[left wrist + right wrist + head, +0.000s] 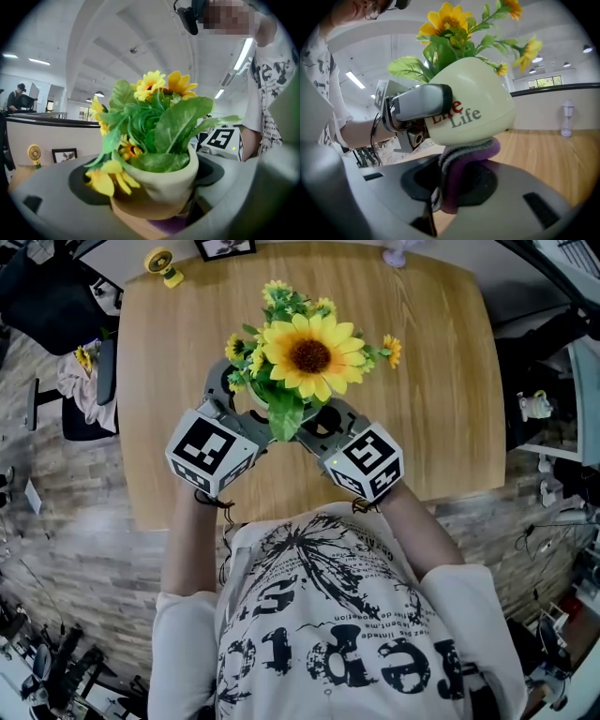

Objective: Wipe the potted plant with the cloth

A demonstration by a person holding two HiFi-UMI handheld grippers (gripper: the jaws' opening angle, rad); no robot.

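Centre frame: your left gripper [154, 201] clasped the tilted pot [164, 180]; your right gripper [452, 199], closed on the cloth [464, 157], pressed it against the pot's underside.

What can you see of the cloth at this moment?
The cloth is a soft fabric, purple with grey stripes, bunched into a thick fold. The right gripper pinches its lower end; its upper end presses against the underside of the cream pot, which the left gripper holds. It is hidden in the head view.
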